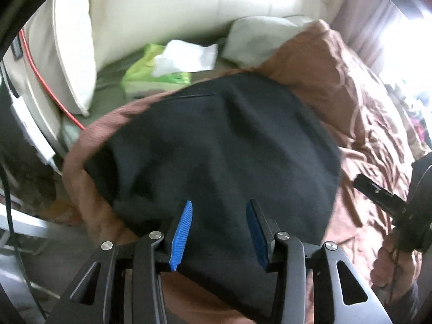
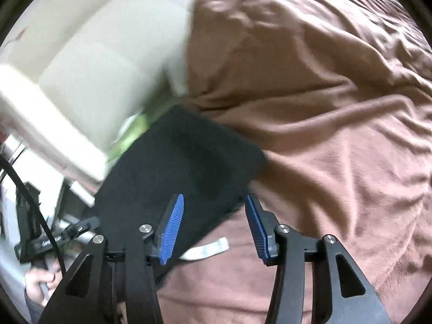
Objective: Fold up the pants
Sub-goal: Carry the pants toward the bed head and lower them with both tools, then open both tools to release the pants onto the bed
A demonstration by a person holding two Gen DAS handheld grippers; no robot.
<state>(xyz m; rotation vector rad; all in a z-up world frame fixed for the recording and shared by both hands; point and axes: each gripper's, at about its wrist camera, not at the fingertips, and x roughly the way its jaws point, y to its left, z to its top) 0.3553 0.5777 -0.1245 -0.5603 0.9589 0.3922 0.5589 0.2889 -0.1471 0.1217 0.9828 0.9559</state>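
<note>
A brown blanket (image 2: 337, 140) covers the bed, rumpled into soft ridges. Beyond it stand cream cushions (image 1: 162, 8), with a green tissue pack (image 1: 151, 75) and a white tissue lying at their foot. A red cable (image 1: 54, 91) runs down the left side by a white frame.

The black pants (image 1: 216, 151) lie on the blanket, folded into a compact dark block; a white label (image 2: 208, 249) pokes out from under their near edge.

The left gripper (image 1: 218, 232) hangs over the pants, jaws spread part way, nothing between the blue pads (image 1: 182, 235), no contact visible.

The right gripper (image 2: 214, 229) is also half spread and empty, above the pants' near corner and the blanket. A hand (image 2: 40, 283) grips the other tool at lower left
</note>
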